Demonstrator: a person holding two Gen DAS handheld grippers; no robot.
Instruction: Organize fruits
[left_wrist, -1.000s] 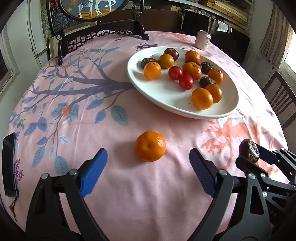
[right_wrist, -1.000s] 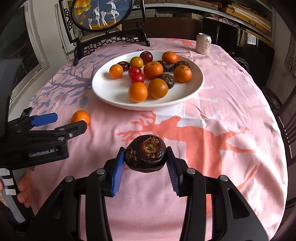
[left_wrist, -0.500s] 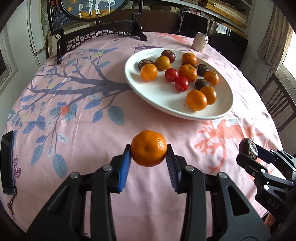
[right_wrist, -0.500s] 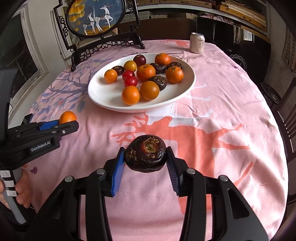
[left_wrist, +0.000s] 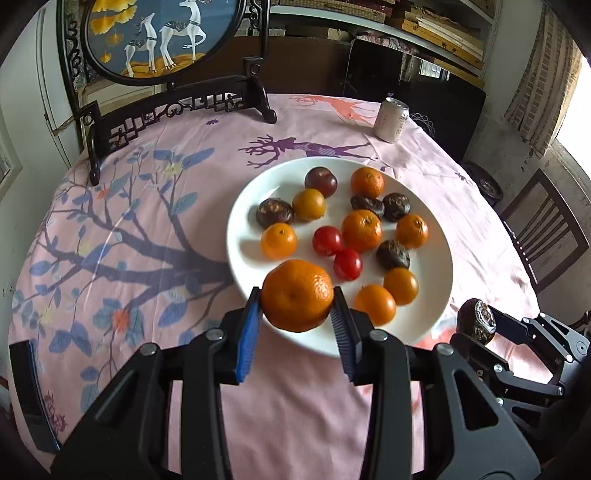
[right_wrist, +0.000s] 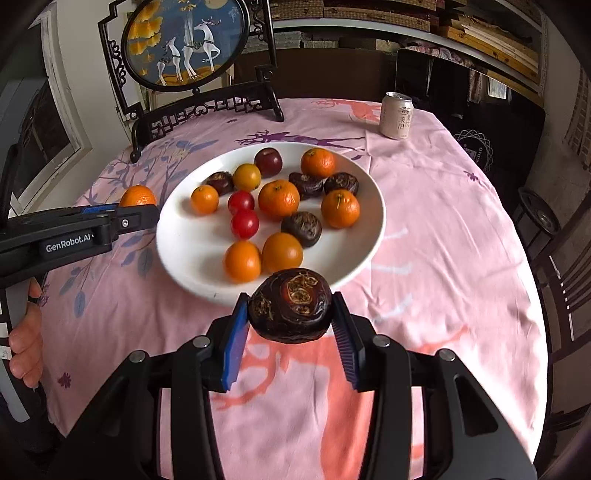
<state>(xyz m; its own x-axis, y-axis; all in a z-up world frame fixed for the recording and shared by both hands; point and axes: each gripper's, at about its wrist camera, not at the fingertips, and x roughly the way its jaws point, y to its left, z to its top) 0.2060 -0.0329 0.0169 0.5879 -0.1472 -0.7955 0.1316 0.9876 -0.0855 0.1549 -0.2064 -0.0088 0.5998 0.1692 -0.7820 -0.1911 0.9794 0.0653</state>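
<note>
My left gripper (left_wrist: 297, 325) is shut on an orange mandarin (left_wrist: 297, 295) and holds it in the air at the near left rim of the white plate (left_wrist: 240, 218). My right gripper (right_wrist: 290, 332) is shut on a dark brown wrinkled fruit (right_wrist: 290, 306), held above the cloth just short of the plate's near rim (right_wrist: 351, 273). The plate holds several mandarins, dark fruits and two red tomatoes (right_wrist: 243, 214). The left gripper with its mandarin (right_wrist: 137, 195) shows at the left of the right wrist view; the right gripper's dark fruit (left_wrist: 476, 321) shows at the lower right of the left wrist view.
A pink patterned cloth (left_wrist: 147, 229) covers the round table. A drink can (right_wrist: 397, 115) stands at the far right. A dark wooden stand with a round deer picture (right_wrist: 184, 40) stands at the far edge. A chair (left_wrist: 543, 229) is to the right.
My left gripper closed on the mandarin, lifted it off the cloth and carried it forward to the plate's rim. My right gripper moved forward toward the plate with the dark fruit.
</note>
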